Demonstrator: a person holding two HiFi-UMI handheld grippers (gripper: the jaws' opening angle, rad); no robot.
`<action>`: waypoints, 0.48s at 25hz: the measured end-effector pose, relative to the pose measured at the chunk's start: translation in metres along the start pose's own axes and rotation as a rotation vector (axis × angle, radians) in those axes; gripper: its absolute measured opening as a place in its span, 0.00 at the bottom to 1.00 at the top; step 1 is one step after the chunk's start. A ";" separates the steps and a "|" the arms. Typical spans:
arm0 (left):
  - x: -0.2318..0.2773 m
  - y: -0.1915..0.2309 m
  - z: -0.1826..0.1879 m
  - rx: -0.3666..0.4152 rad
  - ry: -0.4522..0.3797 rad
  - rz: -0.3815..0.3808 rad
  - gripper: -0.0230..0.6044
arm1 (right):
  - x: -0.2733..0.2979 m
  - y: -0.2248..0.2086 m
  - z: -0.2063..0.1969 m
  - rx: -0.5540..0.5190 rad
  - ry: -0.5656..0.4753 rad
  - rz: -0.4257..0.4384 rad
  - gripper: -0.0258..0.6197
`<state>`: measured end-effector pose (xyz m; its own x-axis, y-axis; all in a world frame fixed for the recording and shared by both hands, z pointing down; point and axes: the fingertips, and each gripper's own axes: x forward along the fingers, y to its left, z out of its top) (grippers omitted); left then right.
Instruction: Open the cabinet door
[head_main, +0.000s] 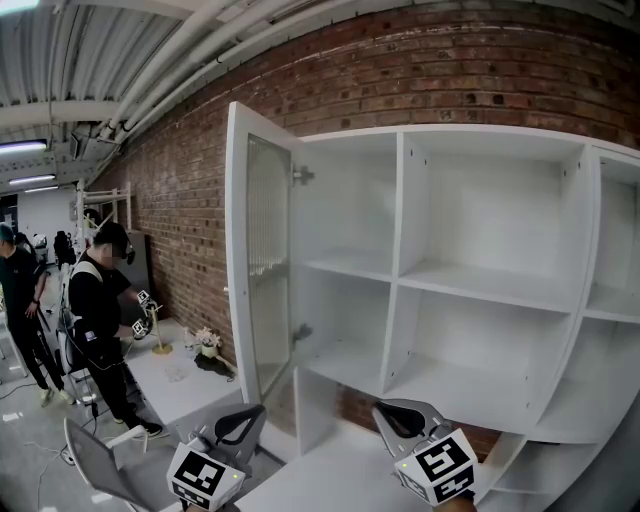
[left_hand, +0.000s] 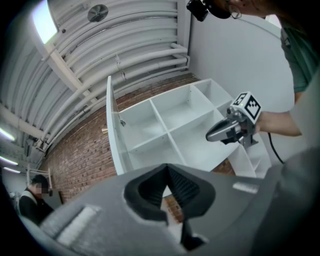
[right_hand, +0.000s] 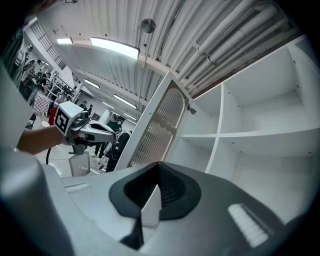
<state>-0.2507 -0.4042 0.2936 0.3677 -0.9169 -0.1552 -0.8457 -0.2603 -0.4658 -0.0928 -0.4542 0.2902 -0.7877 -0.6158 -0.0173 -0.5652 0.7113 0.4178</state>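
The white cabinet (head_main: 480, 290) stands against the brick wall, its shelves bare. Its door (head_main: 262, 270), a white frame with ribbed glass, is swung wide open at the cabinet's left side, with two hinges showing on the inner wall. The door also shows in the left gripper view (left_hand: 114, 135) and the right gripper view (right_hand: 160, 125). My left gripper (head_main: 243, 420) is low in front of the door's bottom edge, shut and holding nothing. My right gripper (head_main: 402, 418) hangs below the middle shelves, shut and apart from the cabinet. Each gripper's pads meet in its own view (left_hand: 167, 170) (right_hand: 159, 167).
A brick wall (head_main: 400, 70) runs behind the cabinet. Two people (head_main: 100, 320) stand at the far left beside a low white table (head_main: 180, 385) with small flowers (head_main: 207, 342). A grey chair back (head_main: 95, 465) is at the bottom left.
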 end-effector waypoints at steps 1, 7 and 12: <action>0.000 -0.001 0.000 0.000 0.000 -0.001 0.04 | 0.000 0.000 0.000 0.001 0.001 0.000 0.05; -0.001 -0.001 -0.001 0.002 0.004 0.000 0.04 | -0.001 0.001 -0.002 0.003 0.005 0.003 0.05; -0.001 -0.001 -0.004 -0.001 0.005 0.002 0.04 | -0.002 0.000 -0.003 0.003 0.008 0.002 0.05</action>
<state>-0.2513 -0.4038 0.2975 0.3639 -0.9190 -0.1516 -0.8468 -0.2587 -0.4647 -0.0904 -0.4540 0.2932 -0.7868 -0.6172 -0.0088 -0.5643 0.7134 0.4154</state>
